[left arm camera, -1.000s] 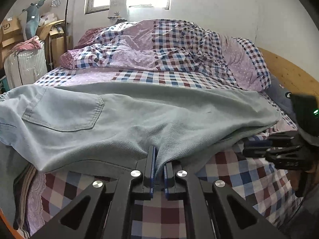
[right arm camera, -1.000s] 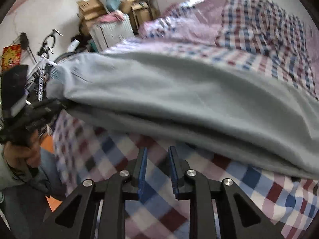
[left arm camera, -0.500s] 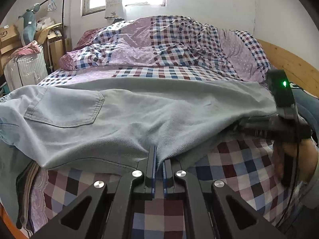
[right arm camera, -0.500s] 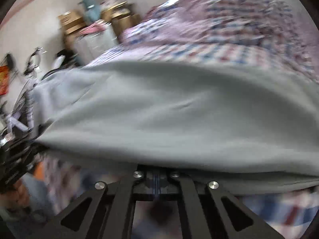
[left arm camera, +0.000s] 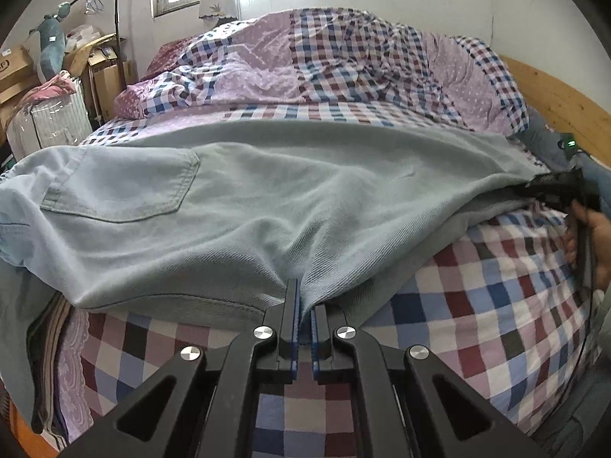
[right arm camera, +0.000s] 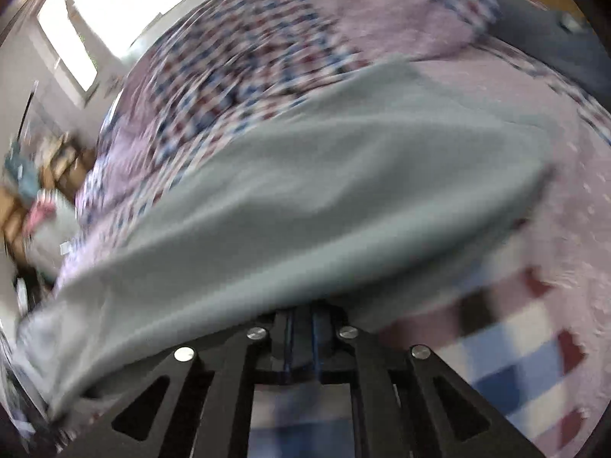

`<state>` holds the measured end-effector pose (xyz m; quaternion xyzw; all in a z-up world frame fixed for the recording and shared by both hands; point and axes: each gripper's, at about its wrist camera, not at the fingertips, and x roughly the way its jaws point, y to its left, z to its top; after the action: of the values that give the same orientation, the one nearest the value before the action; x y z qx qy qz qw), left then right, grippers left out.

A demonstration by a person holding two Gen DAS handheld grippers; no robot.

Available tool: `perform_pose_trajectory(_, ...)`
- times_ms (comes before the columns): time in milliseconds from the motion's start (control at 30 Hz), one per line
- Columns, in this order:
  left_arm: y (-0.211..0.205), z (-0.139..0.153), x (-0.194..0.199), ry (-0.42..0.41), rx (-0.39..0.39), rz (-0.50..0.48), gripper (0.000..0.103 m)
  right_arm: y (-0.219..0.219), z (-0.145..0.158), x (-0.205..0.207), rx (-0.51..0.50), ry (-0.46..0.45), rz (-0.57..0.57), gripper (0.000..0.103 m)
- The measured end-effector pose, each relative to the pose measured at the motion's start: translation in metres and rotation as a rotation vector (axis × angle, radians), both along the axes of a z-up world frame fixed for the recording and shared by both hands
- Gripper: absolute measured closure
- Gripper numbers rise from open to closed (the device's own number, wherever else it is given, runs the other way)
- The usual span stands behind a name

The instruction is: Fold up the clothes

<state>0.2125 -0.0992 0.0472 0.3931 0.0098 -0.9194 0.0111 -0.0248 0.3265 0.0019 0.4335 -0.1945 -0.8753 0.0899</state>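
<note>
Pale blue-green trousers lie across the checked bed, back pocket at the left. My left gripper is shut on the trousers' near edge, cloth pinched between its blue pads. In the left wrist view the right gripper sits at the far right, held by a hand, clamped on the trouser-leg end. In the blurred right wrist view the trousers fill the middle and the right gripper is shut on their lower edge, fingertips hidden under cloth.
The bed has a checked sheet and a heaped checked and lilac duvet at the back. A wooden headboard stands at the right. Boxes, a suitcase and a clothes rail crowd the left wall.
The right gripper went from open above the sheet to shut on the trouser-leg end and has swung right and up. The left gripper keeps its grip and has barely moved.
</note>
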Motion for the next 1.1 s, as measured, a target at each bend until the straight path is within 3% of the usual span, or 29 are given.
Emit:
perform_pose_trajectory(100, 0.002, -0.004, 0.001, -0.014, -0.017, -0.008, 0.100, 0.058, 0.007, 0.004, -0.125, 0.020, -0.154, 0.086)
perform_pose_trajectory(233, 0.006, -0.009, 0.005, -0.034, -0.033, -0.022, 0.098, 0.113, 0.004, 0.008, -0.342, 0.067, -0.280, 0.059)
perform_pose_trajectory(333, 0.006, -0.004, 0.009, -0.021, 0.001, -0.033, 0.097, 0.121, 0.004, 0.004, -0.410, 0.085, -0.293, 0.059)
perform_pose_trajectory(400, 0.005, 0.004, 0.014, 0.004, 0.058, -0.054, 0.095, 0.112, 0.011, -0.004, -0.397, 0.111, -0.243, 0.059)
perform_pose_trajectory(500, 0.008, 0.025, 0.029, 0.103, 0.164, -0.141, 0.069, 0.091, 0.021, -0.016, -0.300, 0.131, -0.187, 0.059)
perform_pose_trajectory(600, 0.016, 0.039, 0.036, 0.162, 0.205, -0.214, 0.044, 0.084, 0.025, -0.019, -0.164, 0.125, -0.197, 0.059)
perform_pose_trajectory(800, 0.032, 0.055, 0.019, 0.187, 0.296, -0.310, 0.041, 0.095, 0.004, -0.029, -0.153, 0.065, -0.199, 0.059)
perform_pose_trajectory(867, 0.036, 0.058, -0.004, 0.168, 0.347, -0.320, 0.040, 0.097, -0.003, -0.034, -0.145, 0.044, -0.199, 0.063)
perform_pose_trajectory(933, 0.040, 0.058, -0.027, 0.145, 0.391, -0.320, 0.040, 0.102, -0.013, -0.039, -0.142, 0.010, -0.205, 0.084)
perform_pose_trajectory(1000, 0.044, 0.052, -0.052, 0.111, 0.407, -0.293, 0.040, 0.113, -0.021, -0.039, -0.175, -0.023, -0.238, 0.099)
perform_pose_trajectory(1100, 0.046, 0.027, -0.081, 0.029, 0.463, -0.259, 0.040, 0.120, -0.024, -0.036, -0.214, -0.022, -0.232, 0.098)
